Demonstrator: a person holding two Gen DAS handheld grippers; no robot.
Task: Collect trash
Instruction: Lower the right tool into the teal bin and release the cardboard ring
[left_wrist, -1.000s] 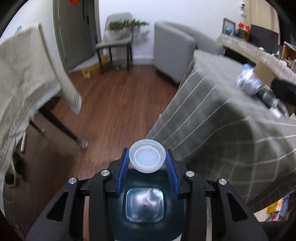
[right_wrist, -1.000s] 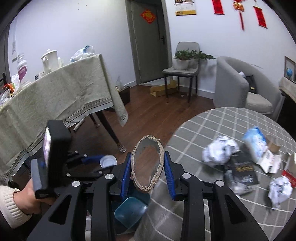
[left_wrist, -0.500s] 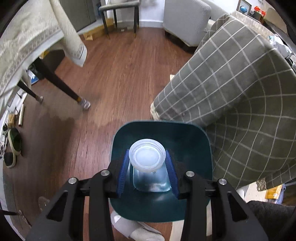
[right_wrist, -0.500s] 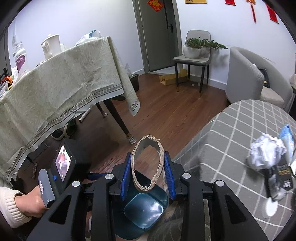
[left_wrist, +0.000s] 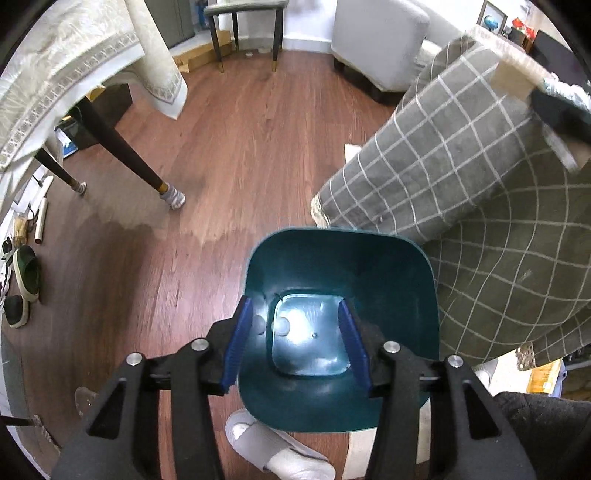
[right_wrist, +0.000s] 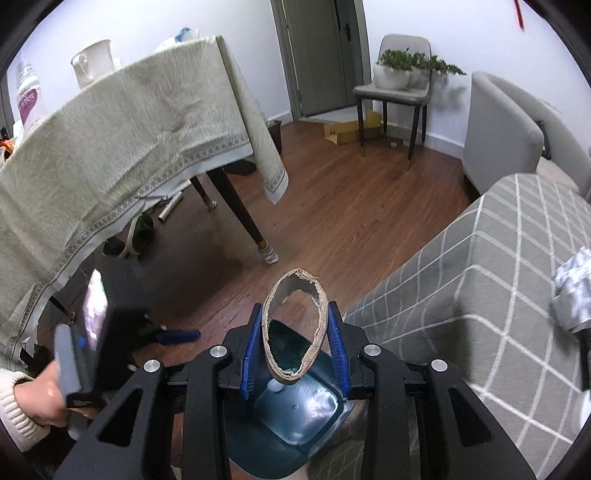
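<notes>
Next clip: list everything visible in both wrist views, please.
bin: one, teal, floor beside checked table
lid: one, whitish, on the bin's bottom
cardboard ring: one, brown, in right tongs above bin
crumpled paper: one, white, on checked table
checked table: one, grey cloth, right
long table: one, beige cloth, left
chair: one, grey, by the door
armchair: one, grey, far right
slippers: two, dark green, floor at left
left tongs: black and blue, over bin, jaws just opened, empty
right tongs: black and blue, shut on the ring
left hand: one, cream sleeve, holding left tongs
</notes>
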